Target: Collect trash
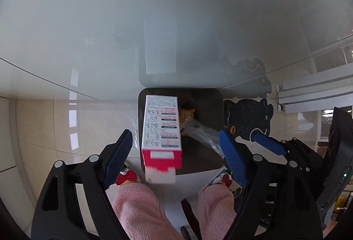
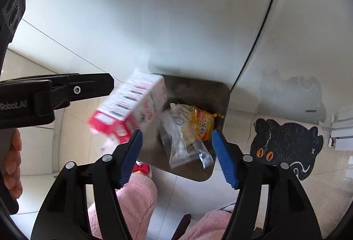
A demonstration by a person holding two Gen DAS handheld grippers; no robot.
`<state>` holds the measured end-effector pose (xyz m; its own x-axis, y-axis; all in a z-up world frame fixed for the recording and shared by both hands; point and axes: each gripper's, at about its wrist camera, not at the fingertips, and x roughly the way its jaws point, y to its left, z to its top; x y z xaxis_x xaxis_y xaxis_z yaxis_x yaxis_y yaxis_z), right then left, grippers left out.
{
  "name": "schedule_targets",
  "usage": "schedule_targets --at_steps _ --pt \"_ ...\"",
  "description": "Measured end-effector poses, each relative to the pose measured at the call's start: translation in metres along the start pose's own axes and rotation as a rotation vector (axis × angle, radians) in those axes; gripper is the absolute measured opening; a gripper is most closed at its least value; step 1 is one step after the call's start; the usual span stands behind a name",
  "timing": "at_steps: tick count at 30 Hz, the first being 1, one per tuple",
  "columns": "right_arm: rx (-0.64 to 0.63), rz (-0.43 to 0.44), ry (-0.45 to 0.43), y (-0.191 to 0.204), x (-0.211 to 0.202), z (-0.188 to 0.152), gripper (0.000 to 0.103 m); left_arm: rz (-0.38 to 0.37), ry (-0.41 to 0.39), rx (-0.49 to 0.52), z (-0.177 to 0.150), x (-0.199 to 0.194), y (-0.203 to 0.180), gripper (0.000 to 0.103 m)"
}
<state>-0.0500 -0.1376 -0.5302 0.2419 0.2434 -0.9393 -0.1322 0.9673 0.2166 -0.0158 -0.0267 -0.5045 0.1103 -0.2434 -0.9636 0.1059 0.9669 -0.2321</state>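
Both grippers hang over a dark bin on the pale tiled floor, beside a black cat-shaped mat. The left gripper has its 2 fingers spread wide, and a red-and-white carton sits in the gap between them, touching neither pad, its image blurred, seemingly dropping toward the bin's left rim. The right gripper is spread too, pinching nothing; below it, inside the bin, lie a clear plastic bag and a yellow snack wrapper.

The carton looks light, stiff and probably empty, so it would crush under a hard squeeze; its long flat sides are the place to grip. The bag and wrapper look limp, slick and weightless, best pinched at a bunched fold. The person's pink fleecy legs stand at the near edge.
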Motion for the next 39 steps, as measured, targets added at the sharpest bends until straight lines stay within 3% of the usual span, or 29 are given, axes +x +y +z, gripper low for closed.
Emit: schedule_targets --at_steps 6,11,13,17,25,33,39 --pt "-0.017 -0.01 -0.008 0.003 -0.022 -0.001 0.086 -0.006 -0.027 -0.021 -0.002 -0.028 0.004 0.095" --pt "-0.016 0.024 -0.051 0.006 -0.07 0.002 0.091 -0.003 -0.078 -0.018 -0.007 -0.074 0.0 0.095" --pt "-0.016 0.037 -0.082 0.008 -0.094 0.005 0.099 -0.009 -0.098 -0.036 -0.008 -0.099 0.001 0.095" --pt "-0.001 0.071 -0.147 0.008 -0.148 0.011 0.099 -0.021 -0.182 -0.078 -0.016 -0.153 0.0 0.095" --pt "0.0 0.135 -0.342 0.003 -0.261 0.024 0.1 0.042 -0.379 -0.003 -0.013 -0.26 -0.014 0.095" --pt "0.025 0.161 -0.552 -0.007 -0.34 0.077 0.1 0.031 -0.538 0.046 0.02 -0.338 -0.035 0.095" --pt "0.043 0.146 -0.615 -0.016 -0.353 0.127 0.099 0.027 -0.604 0.109 0.051 -0.359 -0.064 0.095"
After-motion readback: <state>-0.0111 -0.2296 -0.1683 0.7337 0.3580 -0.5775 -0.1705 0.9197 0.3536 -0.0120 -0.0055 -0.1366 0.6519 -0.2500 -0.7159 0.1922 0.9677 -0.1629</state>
